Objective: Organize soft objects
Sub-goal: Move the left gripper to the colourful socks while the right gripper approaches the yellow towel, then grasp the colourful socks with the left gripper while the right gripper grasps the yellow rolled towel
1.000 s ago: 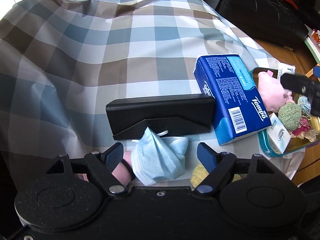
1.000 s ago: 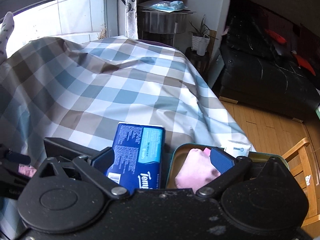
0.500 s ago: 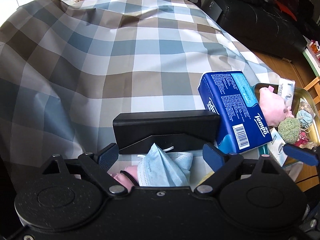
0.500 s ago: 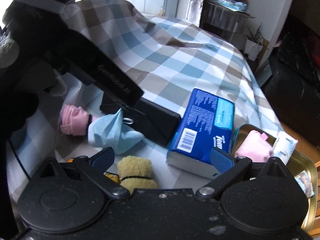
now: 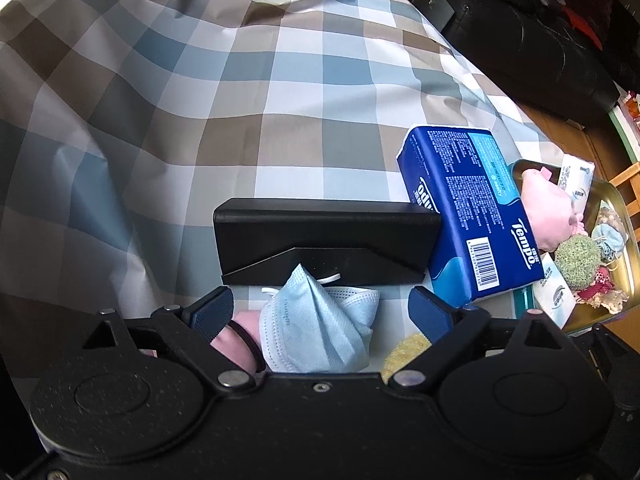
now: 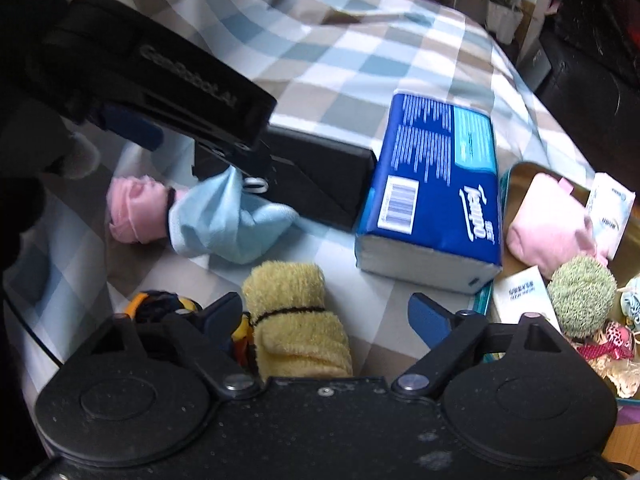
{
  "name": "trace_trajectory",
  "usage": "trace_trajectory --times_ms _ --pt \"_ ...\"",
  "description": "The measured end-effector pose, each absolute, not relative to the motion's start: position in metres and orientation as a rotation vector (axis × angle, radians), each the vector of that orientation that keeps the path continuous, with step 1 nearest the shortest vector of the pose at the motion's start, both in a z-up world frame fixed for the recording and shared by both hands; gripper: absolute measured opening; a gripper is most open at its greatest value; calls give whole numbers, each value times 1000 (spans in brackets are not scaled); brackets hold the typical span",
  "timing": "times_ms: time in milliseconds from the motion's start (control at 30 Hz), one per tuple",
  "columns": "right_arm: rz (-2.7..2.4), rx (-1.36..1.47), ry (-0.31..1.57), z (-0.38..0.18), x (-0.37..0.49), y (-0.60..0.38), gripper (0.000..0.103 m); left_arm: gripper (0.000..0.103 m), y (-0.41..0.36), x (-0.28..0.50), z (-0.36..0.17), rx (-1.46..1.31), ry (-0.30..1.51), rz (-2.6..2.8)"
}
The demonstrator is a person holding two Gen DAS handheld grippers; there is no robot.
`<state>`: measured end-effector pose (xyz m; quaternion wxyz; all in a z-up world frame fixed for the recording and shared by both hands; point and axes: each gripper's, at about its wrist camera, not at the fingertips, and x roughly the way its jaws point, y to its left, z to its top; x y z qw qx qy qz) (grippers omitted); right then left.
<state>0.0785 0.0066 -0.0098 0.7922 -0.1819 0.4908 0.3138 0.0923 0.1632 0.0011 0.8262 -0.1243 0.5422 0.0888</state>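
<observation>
- The blue tissue pack (image 6: 432,196) carries the brand "Tempo" in white beside a barcode; the black body of the left claw in the right wrist view bears embossed lettering too blurred to read for sure.
- Taking the tissue pack as landmark: a black case (image 5: 326,246) touches its left side, and a metal tray (image 6: 624,240) sits just right of it, with the pack's right edge resting on the tray rim.
- In the tray lie a pink pouch (image 6: 550,232), a green pompom (image 6: 582,294) and small white packets (image 6: 610,210).
- Left of the pack, against the case front, a light-blue face mask (image 5: 320,326) lies between the fingers of the left claw (image 5: 322,310); the jaws are opening and do not press on it. A pink roll (image 6: 136,210) touches the mask's far side.
- Only the right wrist view shows the whole yellow towel roll (image 6: 296,320), tied with a black band, in front of the pack on the checked table cover (image 5: 200,100).
- The right claw (image 6: 326,314) straddles the towel roll, jaws closing but apart from it.
</observation>
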Motion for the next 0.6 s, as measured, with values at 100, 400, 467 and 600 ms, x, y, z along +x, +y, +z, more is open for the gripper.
trace_trajectory --times_ms 100,400,467,600 --pt "659 -417 1077 -19 79 10 86 91 159 91 0 -240 1150 189" --pt "664 -519 1063 -38 67 27 82 91 159 89 -9 -277 1188 168" --pt "650 -562 1072 -45 66 29 74 91 157 88 -12 -284 1204 162" --pt "652 -515 1147 -51 68 19 53 91 152 83 -16 -279 1213 165"
